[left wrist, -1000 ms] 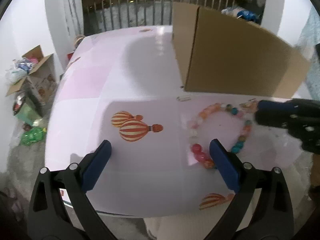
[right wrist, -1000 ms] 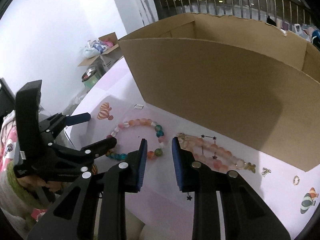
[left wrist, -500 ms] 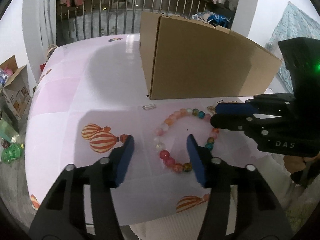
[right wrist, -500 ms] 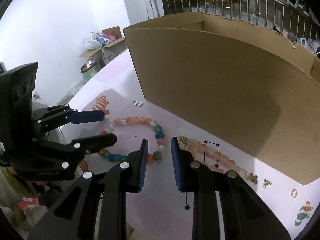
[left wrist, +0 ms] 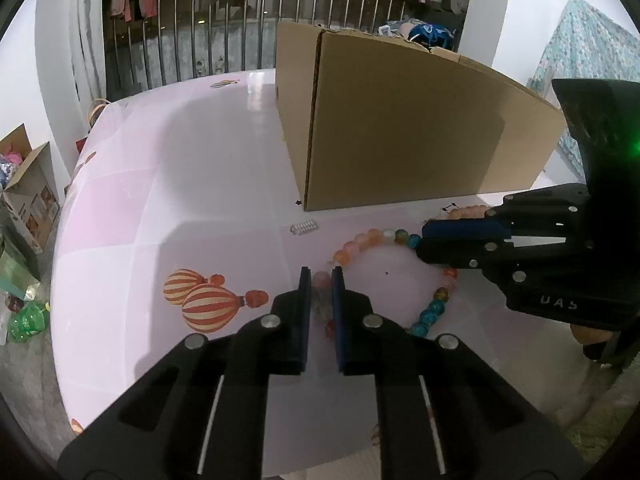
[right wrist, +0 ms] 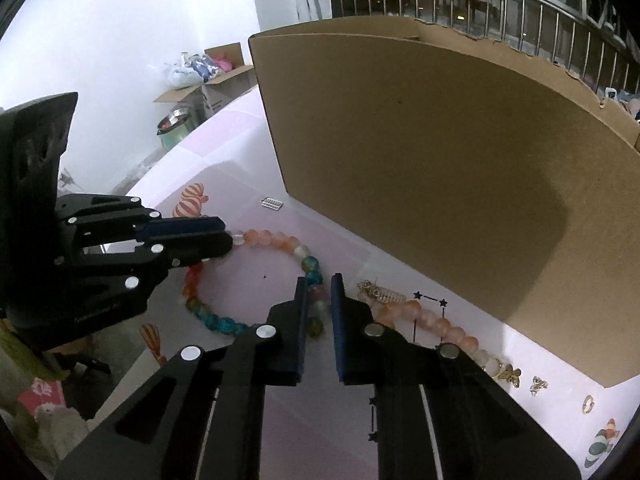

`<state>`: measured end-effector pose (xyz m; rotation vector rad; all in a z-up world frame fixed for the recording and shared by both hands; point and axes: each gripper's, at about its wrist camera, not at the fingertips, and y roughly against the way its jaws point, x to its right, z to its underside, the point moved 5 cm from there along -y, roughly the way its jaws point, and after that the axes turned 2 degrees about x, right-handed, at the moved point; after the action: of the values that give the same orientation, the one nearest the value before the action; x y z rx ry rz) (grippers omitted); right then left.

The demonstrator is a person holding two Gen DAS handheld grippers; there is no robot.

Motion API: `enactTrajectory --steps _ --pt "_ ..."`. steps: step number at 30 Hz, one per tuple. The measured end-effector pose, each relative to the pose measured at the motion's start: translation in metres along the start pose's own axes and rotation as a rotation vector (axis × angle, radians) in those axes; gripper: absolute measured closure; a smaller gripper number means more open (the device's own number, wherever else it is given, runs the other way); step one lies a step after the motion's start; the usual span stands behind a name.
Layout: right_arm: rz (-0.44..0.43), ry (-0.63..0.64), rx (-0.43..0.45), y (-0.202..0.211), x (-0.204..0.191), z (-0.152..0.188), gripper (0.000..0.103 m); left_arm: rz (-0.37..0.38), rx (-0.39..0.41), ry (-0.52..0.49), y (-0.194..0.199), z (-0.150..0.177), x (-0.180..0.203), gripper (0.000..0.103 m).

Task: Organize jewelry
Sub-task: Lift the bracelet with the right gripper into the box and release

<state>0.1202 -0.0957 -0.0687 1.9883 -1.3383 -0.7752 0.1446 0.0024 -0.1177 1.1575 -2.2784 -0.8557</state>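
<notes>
A beaded necklace of pink, orange and teal beads (left wrist: pixel 372 237) lies in a loop on the pink table (left wrist: pixel 200 184), in front of a tall cardboard box (left wrist: pixel 400 128). My left gripper (left wrist: pixel 321 276) is shut on the loop's left side, with pale beads between its blue pads. My right gripper (right wrist: pixel 319 288) is shut on the loop's right side, a pink bead showing between its pads. The necklace also shows in the right wrist view (right wrist: pixel 272 238). Each gripper shows in the other's view, at the opposite side of the loop.
A second pink bead strand (right wrist: pixel 436 324), a gold comb clip (right wrist: pixel 380 291), small gold charms (right wrist: pixel 512 375) and a ring (right wrist: pixel 587 404) lie along the box's foot. A small silver clip (left wrist: pixel 304 227) lies near the box corner. The table's front edge is close below both grippers.
My left gripper went from wide open to shut on the necklace's left beads. My right gripper narrowed onto the right side of the loop. Both views moved closer to the necklace.
</notes>
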Motion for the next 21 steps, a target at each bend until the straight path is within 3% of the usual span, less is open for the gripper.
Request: enactTrajectory --steps 10,21 --pt "-0.025 -0.028 0.025 0.012 -0.002 0.001 0.093 -0.020 0.016 0.021 0.009 -0.001 -0.001 0.094" --pt "-0.067 -0.038 0.122 0.059 -0.006 -0.006 0.093 -0.003 0.102 0.067 0.060 -0.013 0.015 0.095"
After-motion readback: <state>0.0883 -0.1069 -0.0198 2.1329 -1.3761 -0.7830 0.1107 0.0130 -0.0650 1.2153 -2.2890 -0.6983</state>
